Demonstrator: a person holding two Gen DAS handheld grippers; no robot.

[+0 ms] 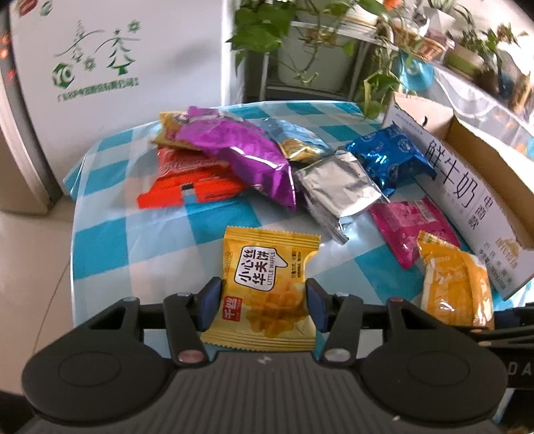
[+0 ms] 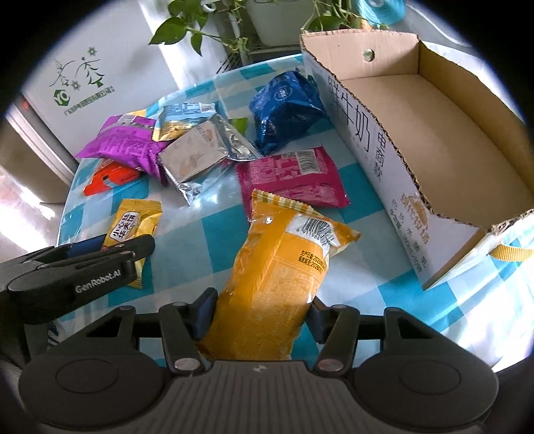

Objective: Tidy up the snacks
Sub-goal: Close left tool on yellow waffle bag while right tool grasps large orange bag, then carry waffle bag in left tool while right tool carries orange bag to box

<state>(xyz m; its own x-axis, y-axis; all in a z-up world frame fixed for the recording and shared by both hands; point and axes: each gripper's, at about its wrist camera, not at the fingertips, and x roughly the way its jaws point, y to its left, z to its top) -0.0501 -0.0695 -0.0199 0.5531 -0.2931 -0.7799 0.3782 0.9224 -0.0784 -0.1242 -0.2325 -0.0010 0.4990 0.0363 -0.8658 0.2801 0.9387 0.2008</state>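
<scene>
- Left claw (image 1: 263, 300) pinches a yellow waffle packet (image 1: 263, 287) above the checked desk (image 1: 110, 247).
- Right claw (image 2: 262, 317) pinches an orange packet (image 2: 280, 277), barcode side up.
- Other snacks lie piled at mid-desk: purple bag (image 1: 240, 153), silver pouch (image 1: 333, 193), blue bag (image 1: 387, 160), pink packet (image 2: 290, 177), red pack (image 1: 187, 180).
- Open carton (image 2: 434, 140) sits along the desk's right edge.
- Beyond stand leafy plants (image 1: 263, 26) and a white cabinet (image 1: 133, 60).

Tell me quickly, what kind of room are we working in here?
Most likely a home living or dining area, not a lab. A round table with a blue-checked plastic cloth holds loose snack packets, trailing houseplants stand on a rack behind it, and a reused cardboard milk box serves as the bin.
</scene>
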